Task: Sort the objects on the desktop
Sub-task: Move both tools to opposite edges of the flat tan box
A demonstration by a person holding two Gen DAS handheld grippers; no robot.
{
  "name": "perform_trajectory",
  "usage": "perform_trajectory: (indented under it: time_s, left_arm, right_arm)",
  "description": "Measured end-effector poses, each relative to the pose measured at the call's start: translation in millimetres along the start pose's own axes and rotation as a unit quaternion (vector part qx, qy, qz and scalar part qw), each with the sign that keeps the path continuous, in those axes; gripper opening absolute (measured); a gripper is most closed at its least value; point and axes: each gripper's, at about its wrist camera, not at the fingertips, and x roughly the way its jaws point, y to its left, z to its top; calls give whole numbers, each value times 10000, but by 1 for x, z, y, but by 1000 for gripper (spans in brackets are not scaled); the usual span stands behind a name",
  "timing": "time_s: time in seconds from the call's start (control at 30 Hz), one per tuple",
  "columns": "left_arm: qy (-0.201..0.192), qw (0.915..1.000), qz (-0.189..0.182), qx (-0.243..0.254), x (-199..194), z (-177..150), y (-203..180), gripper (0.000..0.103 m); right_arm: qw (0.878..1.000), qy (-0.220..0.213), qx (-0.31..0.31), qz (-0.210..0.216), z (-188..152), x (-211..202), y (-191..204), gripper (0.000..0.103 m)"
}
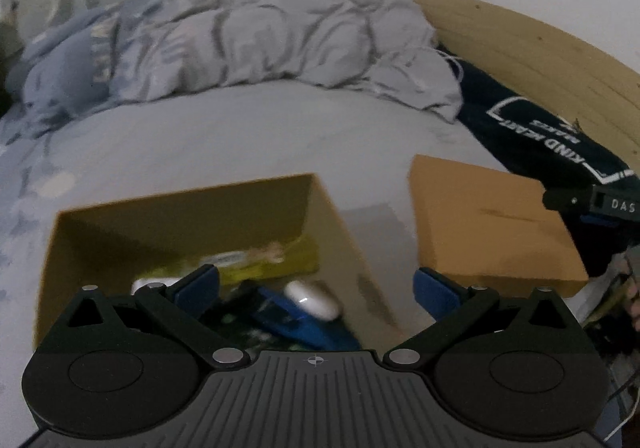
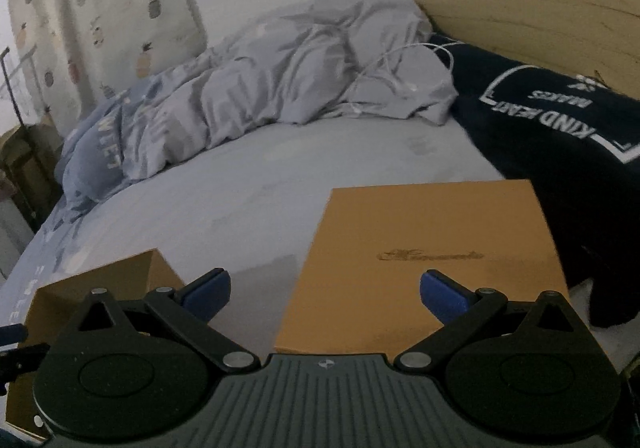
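Two fisheye views look across a bed with a pale grey sheet.

Left view: the left hand-held gripper hangs above an open cardboard box near the bed's near edge, its blue fingers spread wide and holding nothing. The box's near wall is hidden behind the gripper body. Inside, the contents are blurred: a white rounded item, something blue beneath it, a yellow-green packet toward the far wall, and a dark patch that cannot be made out. Part of another white item shows behind the left finger. At the right edge, a black part of the right hand-held gripper is cut off by the frame.

Right view: the right hand-held gripper also stands wide and empty, above the gap between the box and a flat lid lying just to its right. The lid bears a faint dark mark too smeared to read. Its near edge is hidden by the gripper.

Bare sheet lies between box and lid, and a broad stretch runs beyond them to a crumpled duvet along the far side. A dark garment with white lettering lies along the bed's right edge, touching the lid's far right corner, against a wooden headboard.
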Motion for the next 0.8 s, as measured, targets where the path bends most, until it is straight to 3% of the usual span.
perform_trajectory:
  time_s: [0.17,0.37,0.8]
  left_arm:
    - [-66,9997,-88,197,17,17,-30,103]
    - [-59,9991,-181,380,43,34,-60,103]
    - [550,9964,-406,496,141,54,-107,103]
  right_arm:
    - [9996,-148,235,113,5,1,-30,103]
    - [9994,-68,326,-129,11,13,-63,103]
    - [9968,328,496,-528,9,40,-128,103]
